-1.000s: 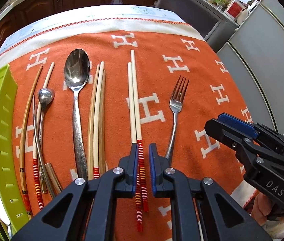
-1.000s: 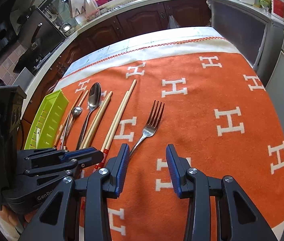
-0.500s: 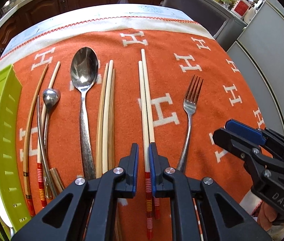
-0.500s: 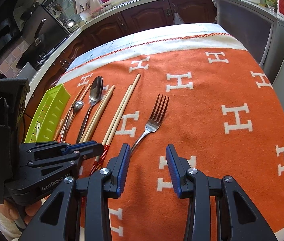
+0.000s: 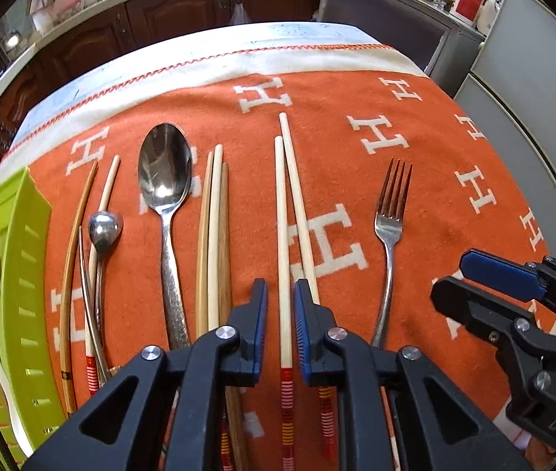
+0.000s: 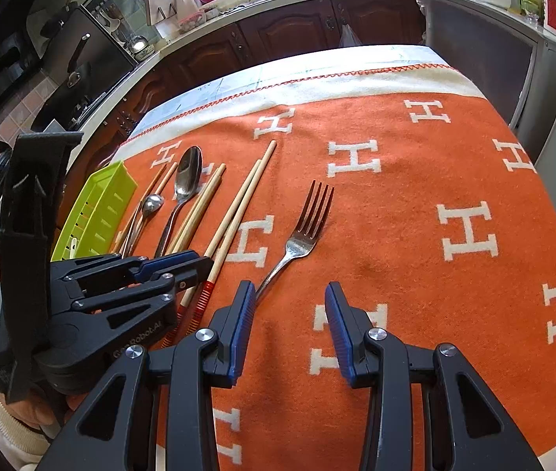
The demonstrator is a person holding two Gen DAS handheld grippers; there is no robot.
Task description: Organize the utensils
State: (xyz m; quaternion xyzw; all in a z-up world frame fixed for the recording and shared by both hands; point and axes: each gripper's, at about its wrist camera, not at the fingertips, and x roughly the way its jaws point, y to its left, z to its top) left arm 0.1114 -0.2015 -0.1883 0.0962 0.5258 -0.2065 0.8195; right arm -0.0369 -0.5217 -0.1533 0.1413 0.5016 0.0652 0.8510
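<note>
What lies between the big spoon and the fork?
Between the big spoon and the fork lie two sets of chopsticks, clearest in the left wrist view.

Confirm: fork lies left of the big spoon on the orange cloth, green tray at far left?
Not quite. The fork lies right of the big spoon, past the chopstick pairs, as the left wrist view shows. The rest holds: both rest on the orange cloth, green tray at far left.

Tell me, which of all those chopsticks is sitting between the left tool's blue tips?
The pale chopstick with the red-striped end, left one of the pair beside the fork. It runs between the left gripper pads; its partner passes outside the right pad.
</note>
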